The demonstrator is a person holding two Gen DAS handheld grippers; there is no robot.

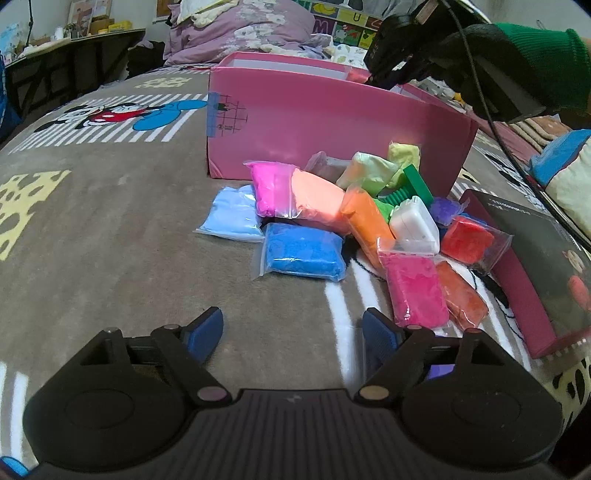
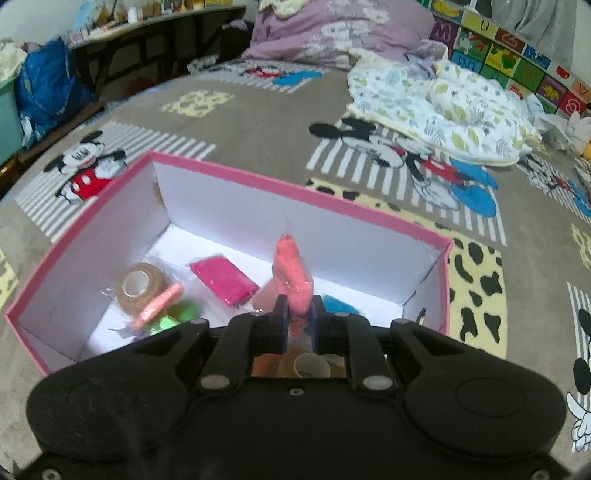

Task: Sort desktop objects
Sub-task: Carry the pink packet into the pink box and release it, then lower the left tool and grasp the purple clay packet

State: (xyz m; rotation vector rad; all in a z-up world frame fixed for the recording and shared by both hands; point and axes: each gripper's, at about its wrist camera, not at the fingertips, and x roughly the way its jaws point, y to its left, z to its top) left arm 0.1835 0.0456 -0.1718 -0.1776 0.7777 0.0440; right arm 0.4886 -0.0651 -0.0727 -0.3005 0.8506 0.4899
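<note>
My right gripper is shut on a salmon-pink clay bag, which hangs over the open pink box. Inside the box lie a magenta bag, a tape roll, a peach stick and green bits. In the left wrist view the same pink box stands behind a heap of clay bags: light blue, blue, magenta, orange, hot pink, red, plus a white case. My left gripper is open above the carpet, short of the heap, nothing between its fingers. The right gripper hovers over the box's far rim.
A dark box lid with a red edge lies right of the heap. A patterned blanket and purple bedding lie beyond the box. A dark table stands at the far left. A cable trails from the right hand.
</note>
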